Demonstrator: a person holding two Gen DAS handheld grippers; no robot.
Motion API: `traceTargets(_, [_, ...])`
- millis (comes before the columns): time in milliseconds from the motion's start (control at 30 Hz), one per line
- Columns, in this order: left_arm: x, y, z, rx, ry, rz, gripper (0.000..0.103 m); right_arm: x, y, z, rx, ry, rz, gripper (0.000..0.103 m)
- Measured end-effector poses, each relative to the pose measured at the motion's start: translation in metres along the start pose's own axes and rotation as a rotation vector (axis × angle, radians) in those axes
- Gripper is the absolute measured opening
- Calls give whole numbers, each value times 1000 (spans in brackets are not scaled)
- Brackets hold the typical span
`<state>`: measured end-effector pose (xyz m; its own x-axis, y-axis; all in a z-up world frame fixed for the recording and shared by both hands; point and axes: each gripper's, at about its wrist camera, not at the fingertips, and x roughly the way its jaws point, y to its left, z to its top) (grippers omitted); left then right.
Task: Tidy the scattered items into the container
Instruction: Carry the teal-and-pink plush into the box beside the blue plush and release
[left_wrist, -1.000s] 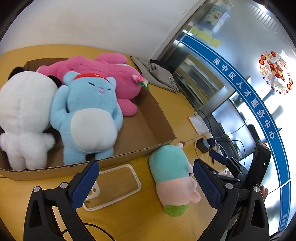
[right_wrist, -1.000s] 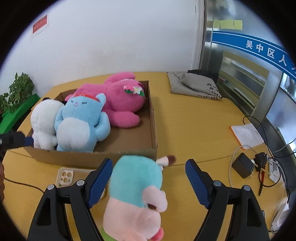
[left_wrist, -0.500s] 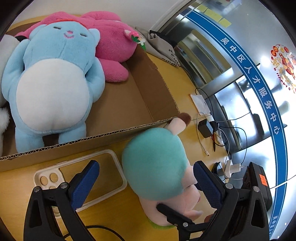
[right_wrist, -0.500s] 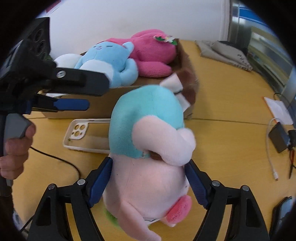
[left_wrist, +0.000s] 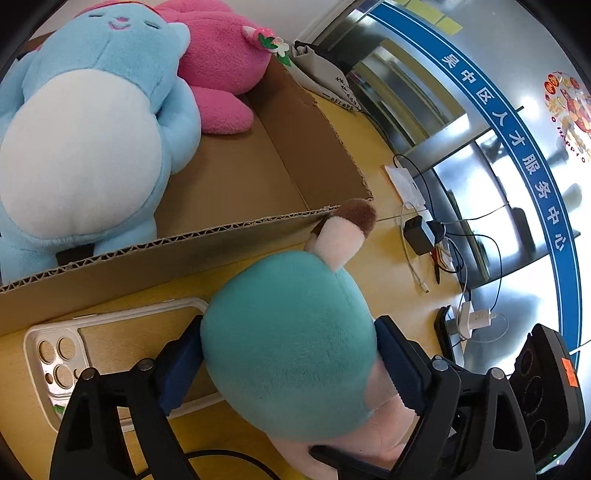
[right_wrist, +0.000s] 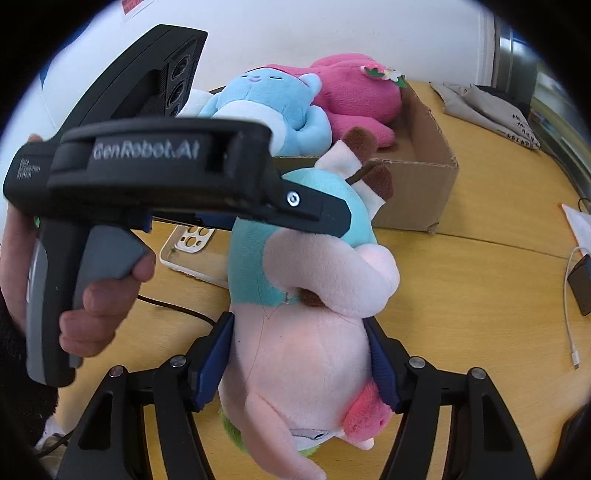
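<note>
**Closing in on the last stray plush from both sides**

Squeezing now: both grippers have dropped from hovering above the table to bracketing the teal-and-pink stuffed toy (left_wrist: 291, 354), which lies on the yellow wooden tabletop (right_wrist: 480, 288) just outside the brown corrugated cardboard box (left_wrist: 207, 243). A second ago the toy sat clear of every pad; now the left gripper (left_wrist: 290, 363) has its blue ribbed pads against the teal head and its jaws are closing on it. The right gripper (right_wrist: 299, 363) narrows too, pads pressed into the pale pink belly. Two-handed pickup, then, with the lift into the box seemingly next.

Soft, fuzzy fleece all round: the toy bulges between the pads, so expect it to give and sag. Its brown-tipped ear reaches the box's near corner. Inside the box lie a light blue plush bear with a white belly (left_wrist: 85, 147) and a hot-pink fleece plush (left_wrist: 221, 62). A clear, hard-edged phone case (left_wrist: 110, 354) lies flat beside the toy, still out of the box.
</note>
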<state>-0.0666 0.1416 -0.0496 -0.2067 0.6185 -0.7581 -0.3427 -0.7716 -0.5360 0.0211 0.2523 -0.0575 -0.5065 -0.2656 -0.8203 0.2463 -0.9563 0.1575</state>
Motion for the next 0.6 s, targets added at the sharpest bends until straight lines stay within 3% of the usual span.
traceTargets(267, [-15, -11, -3, 52, -38, 21, 77, -12, 9, -6, 32, -39, 51, 61])
traceTargets(600, [-83, -47, 25, 151, -207, 27, 74, -63, 21, 24, -23, -214, 62, 60])
